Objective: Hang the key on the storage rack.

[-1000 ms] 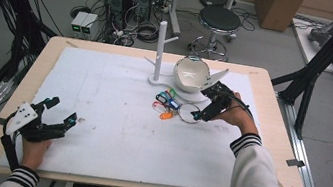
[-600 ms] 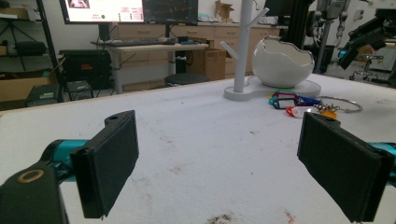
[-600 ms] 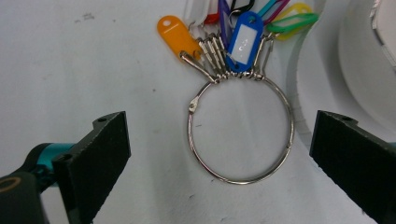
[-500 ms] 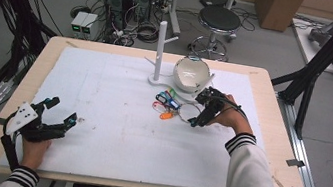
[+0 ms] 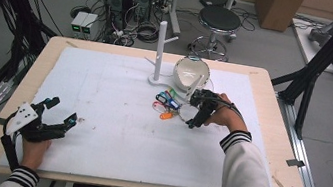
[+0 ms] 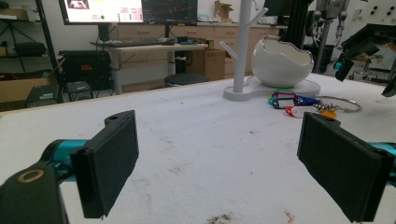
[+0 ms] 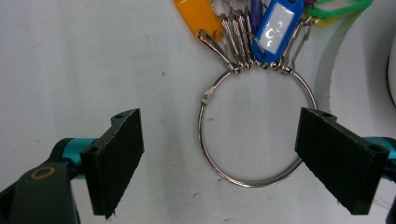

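**Right gripper positioned over key ring**

The right gripper [image 7: 217, 163] hangs above the large metal key ring [image 7: 254, 128], jaws spread wide to either side of it, not touching. The ring lies flat on the white foam table cover [image 5: 115, 116], near the white egg-shaped bowl [image 5: 191, 72]. Coloured plastic key tags [image 7: 243, 21] hang from its clips. The left gripper [image 5: 61, 112] rests at the near left edge, jaws wide and empty.

Metal key ring [image 7: 254, 128] flat, coloured tags [image 7: 275, 23] fanned

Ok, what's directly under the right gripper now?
Under the open right gripper lies the large metal key ring, flat on the white table cover, between the jaws but untouched. Orange and blue key tags hang off its far side. Nothing covers it.
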